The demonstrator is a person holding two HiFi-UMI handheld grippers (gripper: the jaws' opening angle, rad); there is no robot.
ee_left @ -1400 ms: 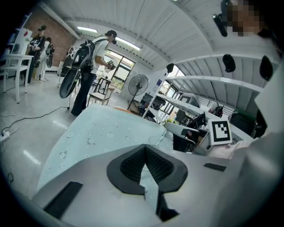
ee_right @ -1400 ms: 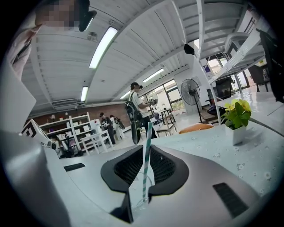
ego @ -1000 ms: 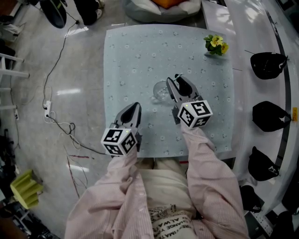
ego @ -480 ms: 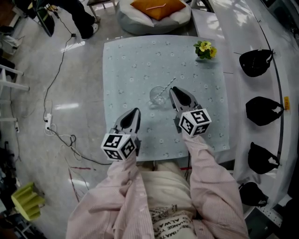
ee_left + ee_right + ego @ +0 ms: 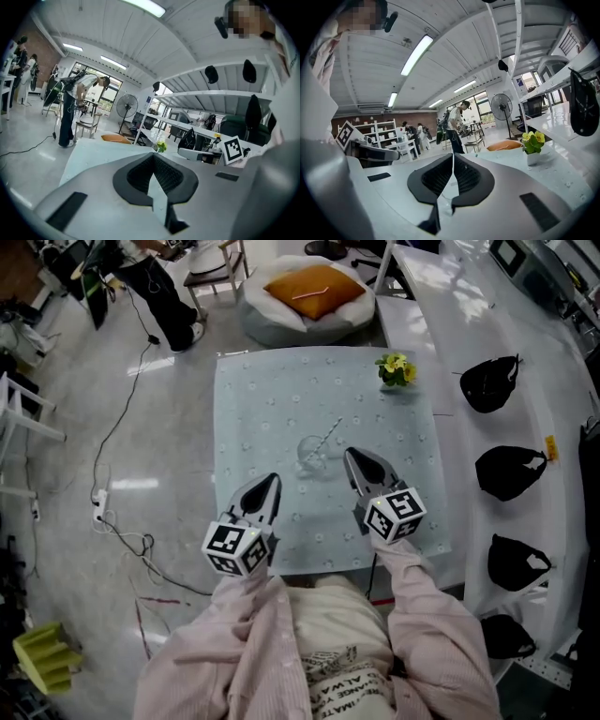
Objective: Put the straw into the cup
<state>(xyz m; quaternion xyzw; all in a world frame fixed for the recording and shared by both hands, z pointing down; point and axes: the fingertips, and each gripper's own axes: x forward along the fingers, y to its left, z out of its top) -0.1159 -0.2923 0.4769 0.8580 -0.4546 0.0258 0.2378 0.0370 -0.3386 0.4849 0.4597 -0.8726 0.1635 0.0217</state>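
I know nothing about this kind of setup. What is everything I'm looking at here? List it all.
table: one, pale blue patterned cloth, centre.
cup: one, clear, mid-table.
straw: one, pale, slanted in the cup.
flower pot: one, yellow blooms, table's far right corner.
cushion: one, orange, on a white beanbag beyond the table.
black caps: four, black, on the white counter at right.
cables: several, dark, left of the table.
fan: one, dark, standing in the background.
left gripper: one, grey, shut, empty, near table edge.
right gripper: one, grey, jaws just closed on nothing, right of the cup.
sleeves: two, pink striped, bottom.
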